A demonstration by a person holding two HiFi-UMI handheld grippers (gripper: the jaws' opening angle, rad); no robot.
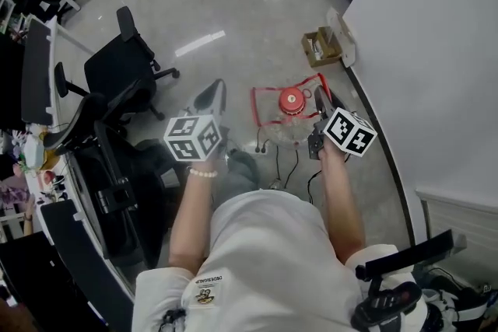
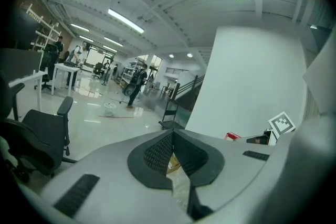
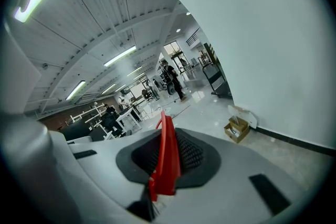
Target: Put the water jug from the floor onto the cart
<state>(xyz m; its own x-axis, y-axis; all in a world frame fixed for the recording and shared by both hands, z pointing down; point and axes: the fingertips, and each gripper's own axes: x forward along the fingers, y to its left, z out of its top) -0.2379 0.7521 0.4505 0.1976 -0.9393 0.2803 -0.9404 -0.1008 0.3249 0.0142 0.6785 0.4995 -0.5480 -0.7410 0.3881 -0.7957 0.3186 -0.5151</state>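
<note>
Beside the white wall (image 1: 436, 50), the right gripper (image 1: 320, 102) pinches the red plastic handle (image 3: 168, 144) of the clear water jug (image 1: 289, 124), seemingly for lifting; the left gripper (image 2: 172, 155) hangs closed, empty.

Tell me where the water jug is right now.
In the head view the water jug is centre frame, ahead of the person, between the left gripper and the right gripper, which clamps its red handle; a cardboard box lies just beyond.
</note>
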